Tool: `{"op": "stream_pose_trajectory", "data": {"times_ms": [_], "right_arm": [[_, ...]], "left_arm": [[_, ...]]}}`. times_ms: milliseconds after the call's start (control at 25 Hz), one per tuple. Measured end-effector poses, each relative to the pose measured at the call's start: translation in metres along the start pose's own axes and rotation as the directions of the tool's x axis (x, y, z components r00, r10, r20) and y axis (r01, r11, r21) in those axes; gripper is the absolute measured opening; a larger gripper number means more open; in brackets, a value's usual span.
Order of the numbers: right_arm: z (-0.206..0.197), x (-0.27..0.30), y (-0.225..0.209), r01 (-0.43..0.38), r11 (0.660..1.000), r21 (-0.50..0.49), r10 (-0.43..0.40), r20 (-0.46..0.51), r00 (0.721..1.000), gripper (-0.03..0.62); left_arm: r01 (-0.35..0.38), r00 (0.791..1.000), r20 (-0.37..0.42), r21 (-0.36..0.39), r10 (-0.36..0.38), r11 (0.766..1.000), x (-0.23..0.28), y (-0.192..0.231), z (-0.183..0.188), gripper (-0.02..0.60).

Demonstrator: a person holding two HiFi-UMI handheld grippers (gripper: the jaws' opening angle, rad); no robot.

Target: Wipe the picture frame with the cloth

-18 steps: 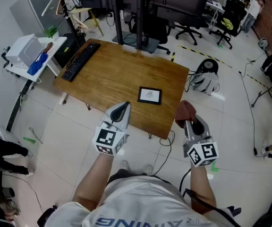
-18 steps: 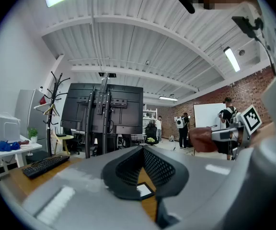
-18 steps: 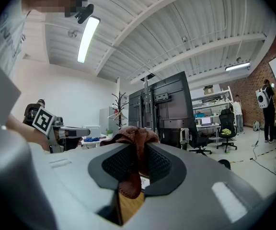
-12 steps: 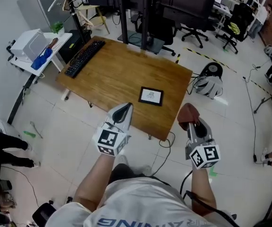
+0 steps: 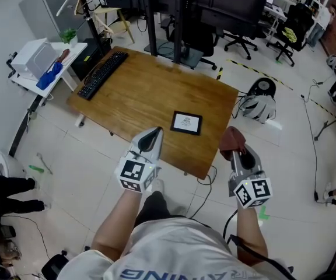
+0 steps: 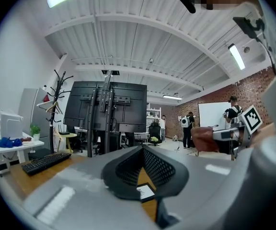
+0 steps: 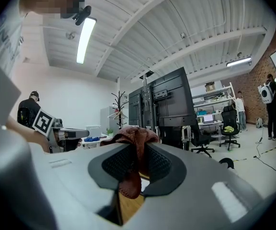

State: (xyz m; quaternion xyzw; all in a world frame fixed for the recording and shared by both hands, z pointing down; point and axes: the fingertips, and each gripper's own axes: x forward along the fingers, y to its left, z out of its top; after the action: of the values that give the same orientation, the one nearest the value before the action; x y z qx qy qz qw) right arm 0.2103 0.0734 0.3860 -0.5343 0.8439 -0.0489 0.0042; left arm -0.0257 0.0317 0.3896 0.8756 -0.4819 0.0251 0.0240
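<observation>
A small black picture frame (image 5: 186, 123) lies flat near the right front part of the wooden table (image 5: 139, 95); it also shows through the gap below the left jaws (image 6: 145, 191). My left gripper (image 5: 151, 135) hovers over the table's front edge, left of the frame, shut with nothing in it (image 6: 143, 150). My right gripper (image 5: 234, 147) hangs off the table's right front corner, over the floor, shut (image 7: 137, 152) on a reddish-brown cloth (image 5: 231, 137) that bunches above the jaws and hangs down between them (image 7: 130, 137).
A black keyboard (image 5: 100, 74) lies at the table's far left. A white side table (image 5: 39, 63) stands to the left, black stands (image 5: 179, 39) behind the table, office chairs (image 5: 238, 37) beyond, and a grey bag (image 5: 256, 104) and cables on the floor to the right.
The head view has shifted slightly. Both grippers keep almost the same places, and the cloth stays in the right gripper.
</observation>
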Motion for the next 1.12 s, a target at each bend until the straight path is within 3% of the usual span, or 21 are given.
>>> {"op": "stream_pose_trajectory", "data": {"times_ms": [720, 1120], "right_arm": [[0.014, 0.124, 0.0, 0.14, 0.99, 0.009, -0.14, 0.0, 0.99, 0.081], [0.015, 0.147, -0.014, 0.123, 0.992, -0.001, -0.123, -0.035, 0.992, 0.081]], "left_arm": [[0.129, 0.991, -0.031, -0.013, -0.129, 0.992, 0.088, 0.105, -0.001, 0.003], [0.129, 0.99, -0.058, -0.048, -0.132, 0.991, 0.11, 0.11, -0.013, 0.004]]}}
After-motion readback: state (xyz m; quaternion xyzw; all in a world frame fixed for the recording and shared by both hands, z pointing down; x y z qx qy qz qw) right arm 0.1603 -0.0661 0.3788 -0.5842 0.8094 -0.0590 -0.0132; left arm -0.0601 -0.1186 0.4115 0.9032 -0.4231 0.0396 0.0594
